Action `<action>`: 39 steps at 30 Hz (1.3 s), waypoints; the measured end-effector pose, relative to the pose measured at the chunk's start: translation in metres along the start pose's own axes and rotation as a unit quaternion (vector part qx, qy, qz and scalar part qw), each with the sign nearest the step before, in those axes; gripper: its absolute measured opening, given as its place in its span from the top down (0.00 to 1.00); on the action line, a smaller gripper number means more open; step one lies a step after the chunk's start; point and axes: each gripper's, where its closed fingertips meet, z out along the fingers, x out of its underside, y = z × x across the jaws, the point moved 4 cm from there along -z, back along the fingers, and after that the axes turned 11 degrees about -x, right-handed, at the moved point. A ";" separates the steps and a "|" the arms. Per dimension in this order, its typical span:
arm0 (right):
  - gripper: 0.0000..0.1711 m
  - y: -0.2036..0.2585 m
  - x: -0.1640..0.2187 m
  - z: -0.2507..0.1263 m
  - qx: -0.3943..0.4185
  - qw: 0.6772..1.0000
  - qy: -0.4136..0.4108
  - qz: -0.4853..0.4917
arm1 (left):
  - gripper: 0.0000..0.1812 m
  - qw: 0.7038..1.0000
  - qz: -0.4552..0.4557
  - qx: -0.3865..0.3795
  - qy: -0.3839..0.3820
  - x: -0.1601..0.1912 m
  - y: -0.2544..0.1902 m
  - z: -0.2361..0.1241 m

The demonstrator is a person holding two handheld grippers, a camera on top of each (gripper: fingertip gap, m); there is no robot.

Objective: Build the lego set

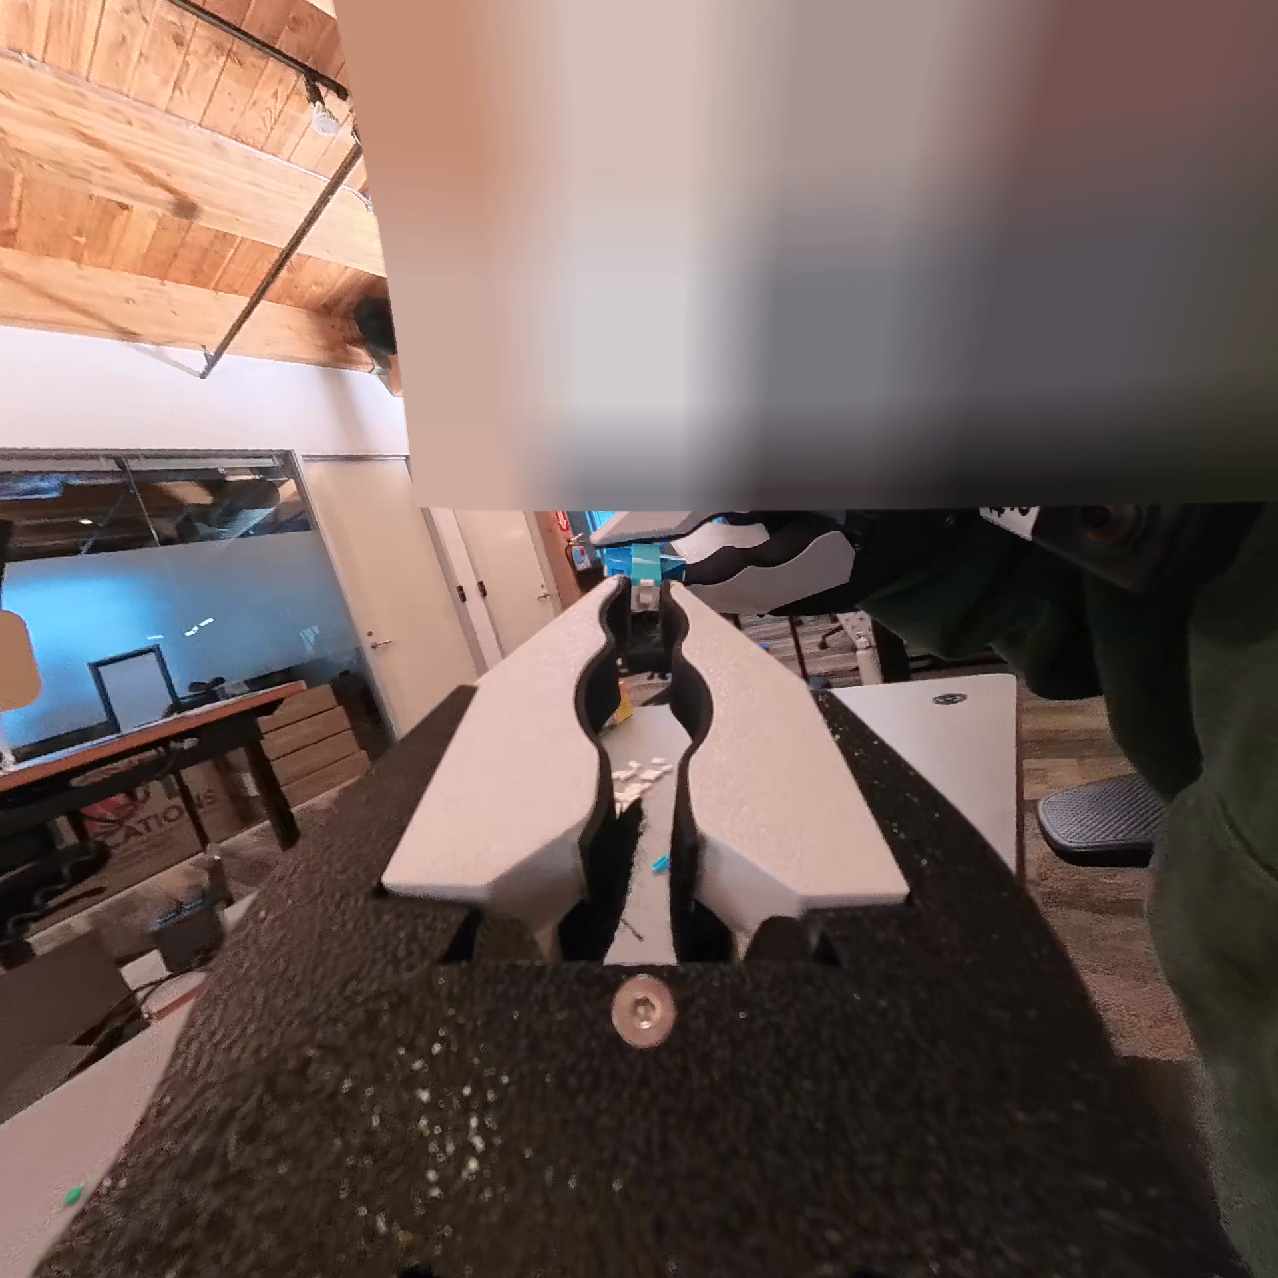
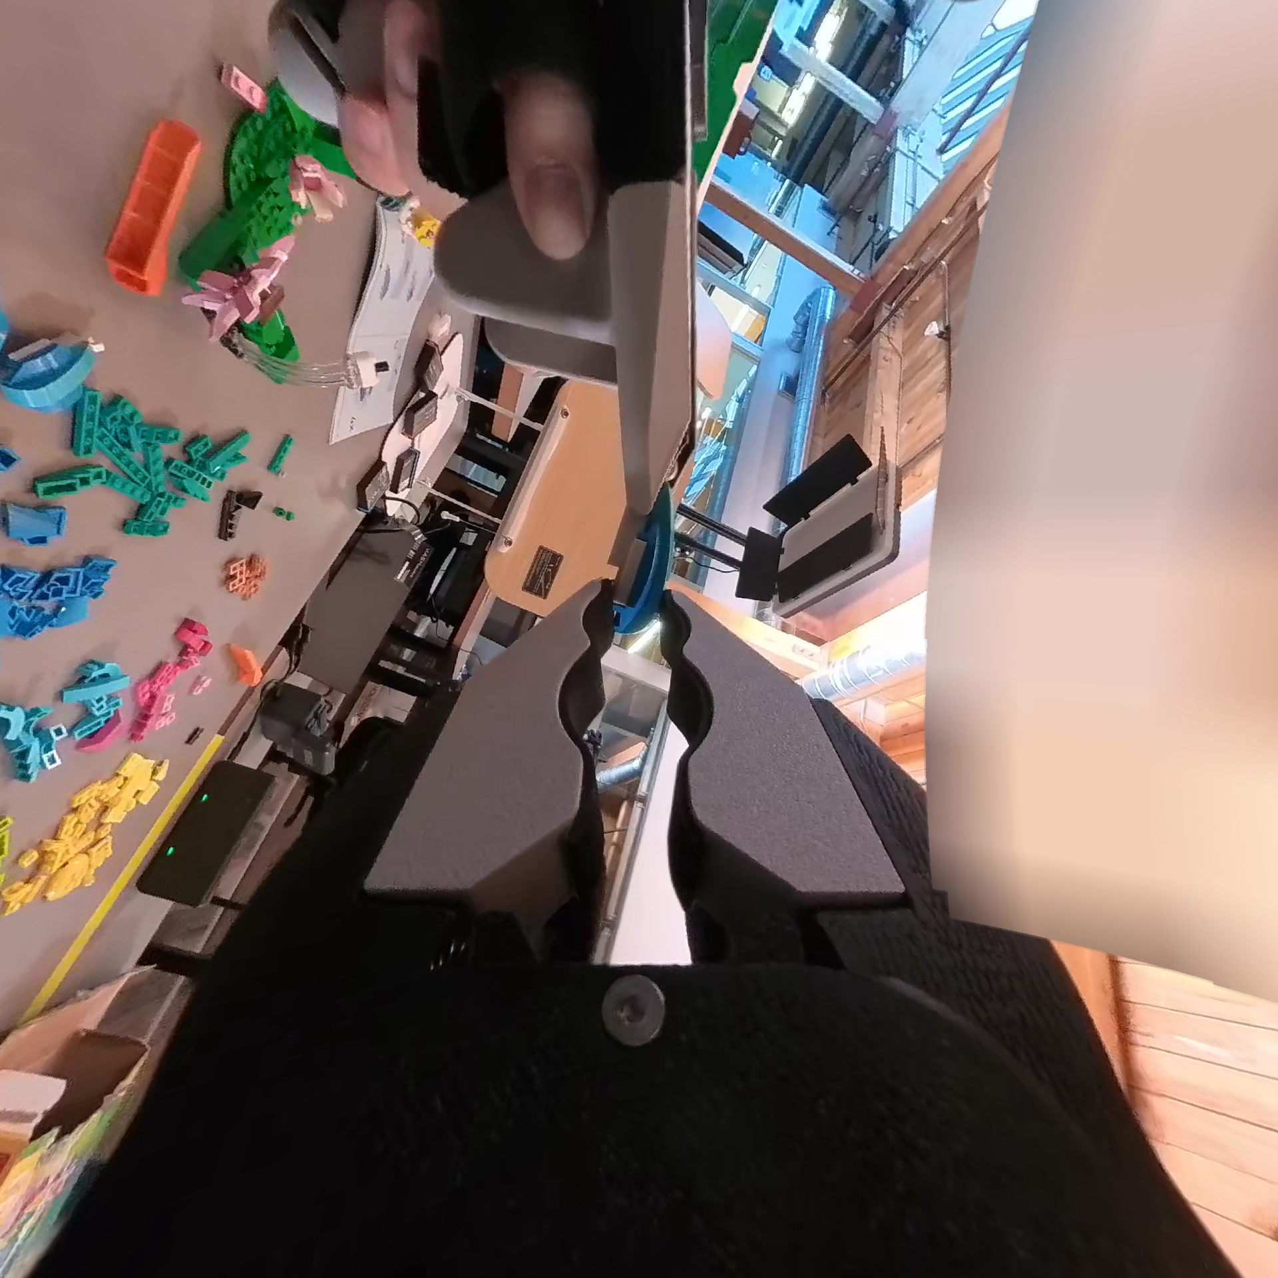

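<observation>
Both grippers are raised above the table and meet tip to tip. My left gripper [image 1: 644,589] is shut on a small teal and white lego piece [image 1: 646,561]. It comes in from above in the right wrist view [image 2: 646,494], held by a hand [image 2: 553,193]. My right gripper [image 2: 636,612] is shut on a blue and teal curved lego piece [image 2: 650,577]. It also shows in the left wrist view [image 1: 684,568], reaching in from the right. The two held pieces touch at the tips; I cannot tell whether they are joined.
The table [image 2: 83,90] holds sorted piles of bricks: green [image 2: 152,470], blue [image 2: 48,588], pink [image 2: 166,684], yellow [image 2: 76,837]. An orange tray [image 2: 152,207], a green plant build with pink flowers [image 2: 256,228] and an open booklet [image 2: 387,325] lie farther off. White pieces [image 1: 640,778] lie below.
</observation>
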 end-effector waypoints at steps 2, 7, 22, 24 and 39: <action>0.94 0.002 0.000 0.000 -0.004 1.000 0.005 -0.014 | 0.97 1.000 -0.003 0.000 0.005 0.002 0.000 0.000; 0.94 0.006 0.001 0.000 -0.008 0.998 0.012 -0.063 | 0.97 1.000 -0.009 0.006 0.015 0.008 -0.001 0.001; 0.93 0.006 0.007 0.002 0.017 0.995 0.022 -0.096 | 0.94 0.999 -0.030 -0.017 0.041 0.012 -0.001 0.008; 0.93 0.006 0.006 0.003 0.031 0.994 0.025 -0.097 | 0.92 0.998 -0.034 -0.020 0.050 0.014 0.000 0.009; 0.93 0.002 -0.005 -0.007 0.154 0.974 0.018 -0.166 | 0.92 0.951 -0.283 0.099 0.071 0.002 -0.011 0.013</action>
